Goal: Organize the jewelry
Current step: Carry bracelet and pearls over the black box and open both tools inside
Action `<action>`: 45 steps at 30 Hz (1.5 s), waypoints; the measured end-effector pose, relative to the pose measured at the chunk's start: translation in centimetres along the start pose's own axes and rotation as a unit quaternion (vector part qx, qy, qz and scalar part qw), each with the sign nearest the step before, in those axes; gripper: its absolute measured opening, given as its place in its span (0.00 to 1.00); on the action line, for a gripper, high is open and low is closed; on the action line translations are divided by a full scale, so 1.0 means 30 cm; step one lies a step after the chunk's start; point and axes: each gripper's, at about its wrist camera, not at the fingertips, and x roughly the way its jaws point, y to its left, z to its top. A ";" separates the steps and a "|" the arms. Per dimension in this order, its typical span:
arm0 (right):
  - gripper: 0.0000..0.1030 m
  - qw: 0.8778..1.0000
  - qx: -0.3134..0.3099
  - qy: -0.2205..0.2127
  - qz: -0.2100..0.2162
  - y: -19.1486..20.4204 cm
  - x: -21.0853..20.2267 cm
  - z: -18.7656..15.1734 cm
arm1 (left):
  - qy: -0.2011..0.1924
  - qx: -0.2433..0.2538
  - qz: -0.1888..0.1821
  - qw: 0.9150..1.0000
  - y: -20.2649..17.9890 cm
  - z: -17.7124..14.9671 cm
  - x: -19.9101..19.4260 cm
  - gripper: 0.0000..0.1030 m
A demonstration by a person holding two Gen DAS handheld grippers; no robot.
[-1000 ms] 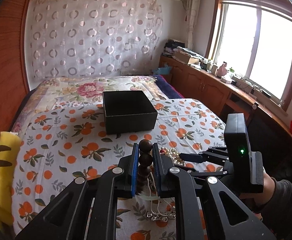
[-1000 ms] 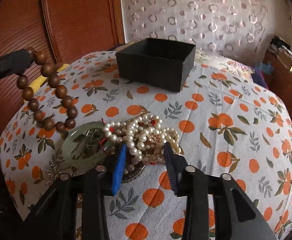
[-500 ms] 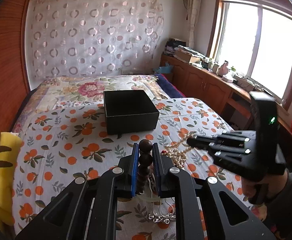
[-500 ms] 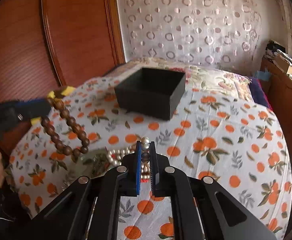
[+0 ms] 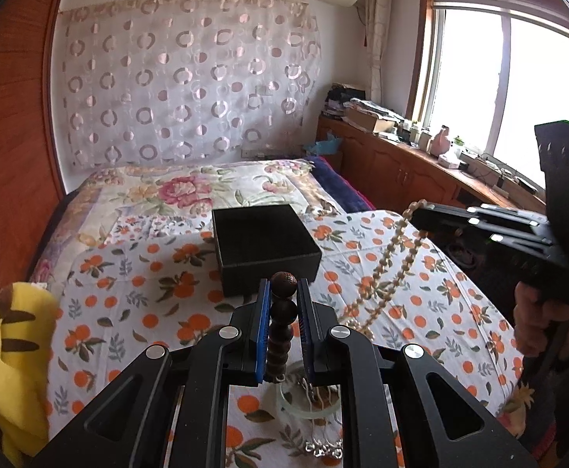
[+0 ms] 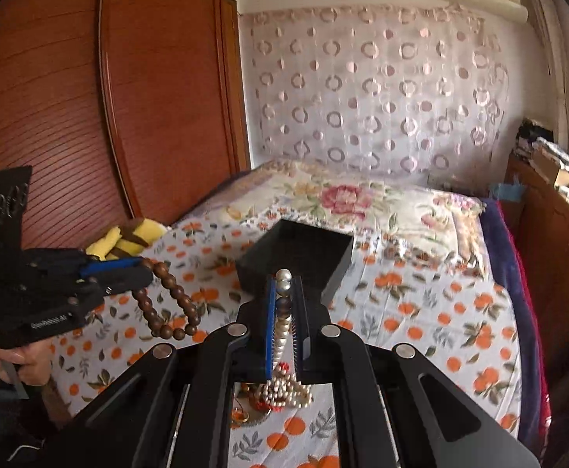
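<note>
Wooden bead bracelet (image 5: 282, 323), dark and round, is clenched in the left tool (image 5: 283, 314) at lower centre, dangling. Glossy pearl necklace (image 6: 282, 323) is pinched in the right tool (image 6: 284, 312), strands hanging to the orange-print bed (image 6: 421, 312). Square black box (image 5: 265, 241) sits open, mid-frame.

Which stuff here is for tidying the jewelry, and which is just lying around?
For the job:
black box
brown bead bracelet, in left gripper
pearl necklace, in right gripper
green bangle

Just lying around:
yellow plush toy
flowered quilt
</note>
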 end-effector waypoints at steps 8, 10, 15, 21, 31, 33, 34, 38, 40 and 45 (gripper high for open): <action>0.08 0.999 -0.016 -0.027 -0.007 -0.028 -0.046 0.118 | -0.001 0.014 0.009 1.000 -0.001 0.074 0.040 0.12; 0.08 0.999 -0.021 -0.029 -0.009 -0.036 -0.043 0.139 | 0.001 0.018 0.009 1.000 0.000 0.094 0.059 0.12; 0.08 0.999 -0.019 -0.034 -0.012 -0.080 -0.017 0.193 | 0.005 0.028 0.011 1.000 0.003 0.163 0.127 0.12; 0.08 0.999 -0.023 -0.034 -0.005 -0.119 0.045 0.259 | 0.008 0.030 0.007 1.000 0.016 0.242 0.214 0.12; 0.08 0.999 -0.031 -0.034 0.006 -0.169 0.168 0.355 | 0.036 0.024 0.002 0.999 0.062 0.298 0.427 0.12; 0.08 0.999 -0.031 -0.034 0.011 -0.178 0.184 0.369 | 0.043 0.020 0.001 0.999 0.076 0.287 0.463 0.12; 0.08 0.999 -0.032 -0.035 0.012 -0.178 0.187 0.374 | 0.046 0.018 0.000 0.999 0.081 0.283 0.473 0.12; 0.08 0.998 -0.031 -0.043 0.023 -0.181 0.197 0.402 | 0.049 0.012 0.003 0.999 0.106 0.265 0.494 0.14; 0.08 0.998 -0.031 -0.047 0.026 -0.183 0.199 0.413 | 0.049 0.007 0.004 0.999 0.121 0.257 0.486 0.16; 0.08 0.998 -0.032 -0.050 0.031 -0.170 0.225 0.430 | 0.043 0.008 0.017 0.999 0.149 0.236 0.452 0.25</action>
